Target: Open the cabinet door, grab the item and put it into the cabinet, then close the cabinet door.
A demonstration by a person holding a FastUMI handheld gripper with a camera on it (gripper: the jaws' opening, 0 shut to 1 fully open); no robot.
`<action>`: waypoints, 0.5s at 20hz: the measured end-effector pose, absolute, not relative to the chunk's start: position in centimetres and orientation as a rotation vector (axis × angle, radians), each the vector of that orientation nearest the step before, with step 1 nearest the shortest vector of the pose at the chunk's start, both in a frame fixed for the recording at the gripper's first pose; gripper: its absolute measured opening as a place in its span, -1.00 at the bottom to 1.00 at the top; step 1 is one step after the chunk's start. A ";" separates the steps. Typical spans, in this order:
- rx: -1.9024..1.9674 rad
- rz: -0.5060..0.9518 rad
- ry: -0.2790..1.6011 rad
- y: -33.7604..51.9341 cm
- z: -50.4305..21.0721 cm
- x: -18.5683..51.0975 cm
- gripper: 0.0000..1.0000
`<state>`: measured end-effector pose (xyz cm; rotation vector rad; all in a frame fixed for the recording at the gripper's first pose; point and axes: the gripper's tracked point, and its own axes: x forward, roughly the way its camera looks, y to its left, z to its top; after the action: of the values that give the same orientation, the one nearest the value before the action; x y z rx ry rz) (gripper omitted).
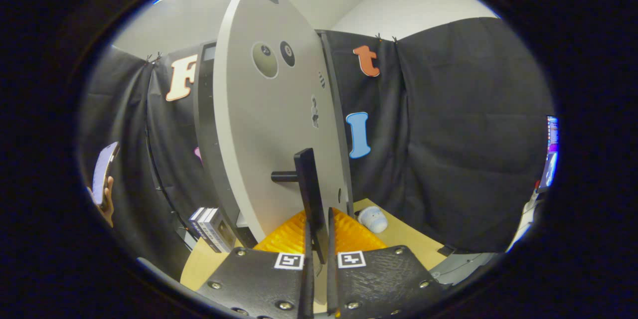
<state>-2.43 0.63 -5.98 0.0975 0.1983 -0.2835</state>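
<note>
Cabinet door is what I have hold of, by its dark bar handle: my gripper has its two fingers drawn close with the lower end of that bar pinched between them, and both look to press on it, though the contact faces themselves are hidden. The bar stands upright, long axis vertical, held off the door face by a short round post that points out to the left of it.

I judge the step in hand to be swinging the door, and from this moment alone I cannot say whether that is opening or closing. To do it well I should keep the bar square between my fingers and let my wrist turn with the door's arc about its hinges, not drag in a straight line, or the bar will twist and slip out of the pinch.

Beyond the handle, the pale door panel stands tall and upright, its face angled toward me, with round hinge-cup recesses near its upper part. Behind its left side stands the dark cabinet frame. A small white item lies on the wooden table just ahead and to the right of my fingers, apart from the door; it looks like the thing to go inside. Grey boxes stand by the cabinet's foot on the left.
</note>
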 end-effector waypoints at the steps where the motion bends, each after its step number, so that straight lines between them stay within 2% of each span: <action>1: 0.098 -0.278 0.201 0.6 -5.9 -2.5 -0.79; 8: 0.073 -0.361 0.208 -2.0 -5.7 -4.0 -0.79; 10: 0.071 -0.342 0.211 -2.2 -5.9 -3.5 -0.93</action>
<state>-3.54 -2.21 -5.93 0.0707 0.2113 -0.3421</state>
